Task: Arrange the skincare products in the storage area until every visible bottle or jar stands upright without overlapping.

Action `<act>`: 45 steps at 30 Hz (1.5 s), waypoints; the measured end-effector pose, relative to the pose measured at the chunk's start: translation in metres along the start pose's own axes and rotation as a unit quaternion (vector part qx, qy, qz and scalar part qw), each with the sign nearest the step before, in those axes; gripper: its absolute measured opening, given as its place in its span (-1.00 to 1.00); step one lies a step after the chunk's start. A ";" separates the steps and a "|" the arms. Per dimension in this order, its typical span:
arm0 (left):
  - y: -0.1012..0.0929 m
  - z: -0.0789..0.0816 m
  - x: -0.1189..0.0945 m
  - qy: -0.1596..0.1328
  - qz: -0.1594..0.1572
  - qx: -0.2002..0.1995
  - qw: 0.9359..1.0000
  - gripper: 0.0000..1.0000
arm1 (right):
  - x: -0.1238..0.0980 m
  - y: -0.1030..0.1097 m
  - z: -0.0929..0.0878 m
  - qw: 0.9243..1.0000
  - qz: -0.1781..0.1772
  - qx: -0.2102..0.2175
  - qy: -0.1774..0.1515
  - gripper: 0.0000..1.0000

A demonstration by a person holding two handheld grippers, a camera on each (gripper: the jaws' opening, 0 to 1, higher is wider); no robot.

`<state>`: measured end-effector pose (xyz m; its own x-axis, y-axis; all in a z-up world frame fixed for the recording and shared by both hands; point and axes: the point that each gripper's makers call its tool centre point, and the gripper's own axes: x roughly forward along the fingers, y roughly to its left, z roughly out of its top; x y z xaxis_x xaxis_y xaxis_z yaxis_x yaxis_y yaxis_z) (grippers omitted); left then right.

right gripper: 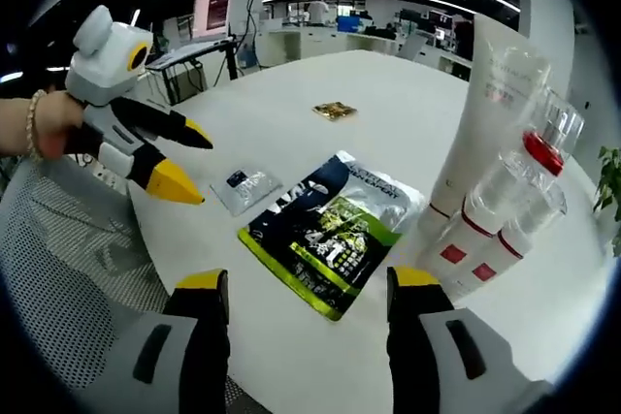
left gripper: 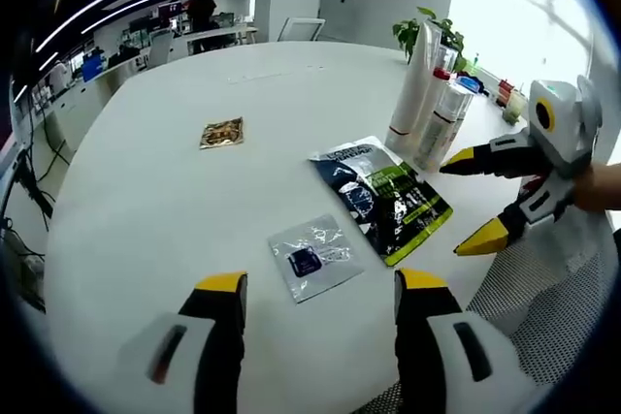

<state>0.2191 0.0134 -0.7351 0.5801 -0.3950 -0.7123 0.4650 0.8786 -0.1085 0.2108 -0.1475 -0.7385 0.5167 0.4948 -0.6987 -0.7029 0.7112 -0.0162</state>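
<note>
Left gripper view: my left gripper [left gripper: 320,288] hangs over the white table [left gripper: 146,172], jaws wide apart, nothing between them. My right gripper [left gripper: 464,203] comes in from the right, jaws spread too, empty, tips just beside the bottles.

Count on the table: one dark sachet [left gripper: 381,197] with a green panel, lying flat; one small clear packet [left gripper: 312,256] with a dark square label; one small brown packet [left gripper: 222,133] further off, well apart from the rest; one tall white tube [left gripper: 415,84] standing upright; clear bottles [left gripper: 442,113] with red bands packed against it, all upright. Print on the sachet is too blurred to read.

Right gripper view: right gripper [right gripper: 306,283] open above the sachet [right gripper: 335,230]; large "4" legible on its green panel, rest unreadable. Tube [right gripper: 485,109] has faint lettering near the top, can't make it out. Three bottles [right gripper: 505,210] countable here, red square labels. Left gripper [right gripper: 189,164] enters at left, held by a hand [right gripper: 49,123] with a beaded bracelet. Mesh chair back [right gripper: 58,269] below it.
</note>
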 end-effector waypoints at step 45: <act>0.004 0.000 -0.029 -0.005 0.004 -0.017 1.000 0.87 | -0.062 -0.066 0.000 0.990 -0.062 0.094 -0.082 0.99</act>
<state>0.2045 0.0281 -0.7148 0.5908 -0.3905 -0.7061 0.4371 0.8905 -0.1267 0.2247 -0.2254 -0.6941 0.6774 0.4612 -0.5731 -0.5331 0.8446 0.0496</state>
